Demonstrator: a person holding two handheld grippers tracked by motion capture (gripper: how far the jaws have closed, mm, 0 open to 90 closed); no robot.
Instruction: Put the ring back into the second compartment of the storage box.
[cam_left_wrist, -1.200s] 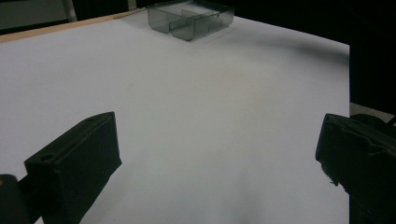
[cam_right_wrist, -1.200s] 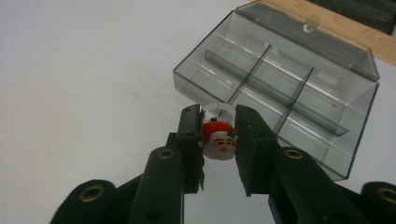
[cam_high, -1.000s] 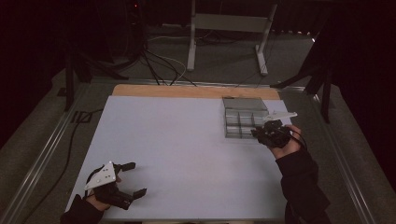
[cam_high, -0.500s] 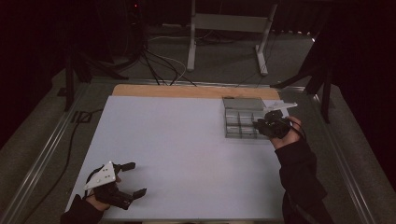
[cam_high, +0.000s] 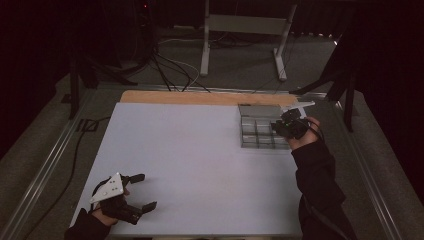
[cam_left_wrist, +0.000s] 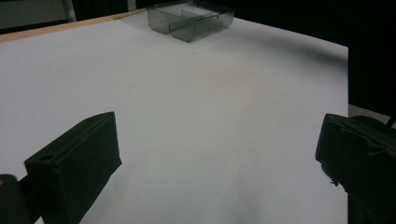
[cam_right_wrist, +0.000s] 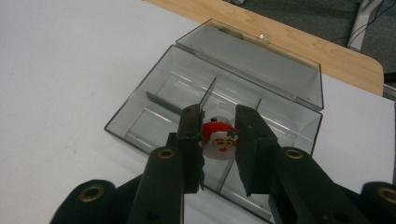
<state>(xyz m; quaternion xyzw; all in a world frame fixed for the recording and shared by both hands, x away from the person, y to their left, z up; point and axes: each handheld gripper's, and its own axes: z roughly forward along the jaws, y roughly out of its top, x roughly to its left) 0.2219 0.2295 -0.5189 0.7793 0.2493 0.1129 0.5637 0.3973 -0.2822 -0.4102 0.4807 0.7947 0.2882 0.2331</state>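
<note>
right gripper (cam_right_wrist: 218, 140) has its jaws pinched on a little santa charm (cam_right_wrist: 219, 138) over the divided box (cam_right_wrist: 140, 116), probably to drop it in, while the left gripper (cam_high: 142, 192) idles wide apart

A dim lab or studio set up for recording was shown. A white-topped table (cam_high: 200, 165) was framed by metal rails (cam_high: 45, 170), black cables (cam_high: 170, 70) were strewn over the grey carpeted floor (cam_high: 240, 65), and equipment stands (cam_high: 245, 25) were ringed by darkness.
</note>
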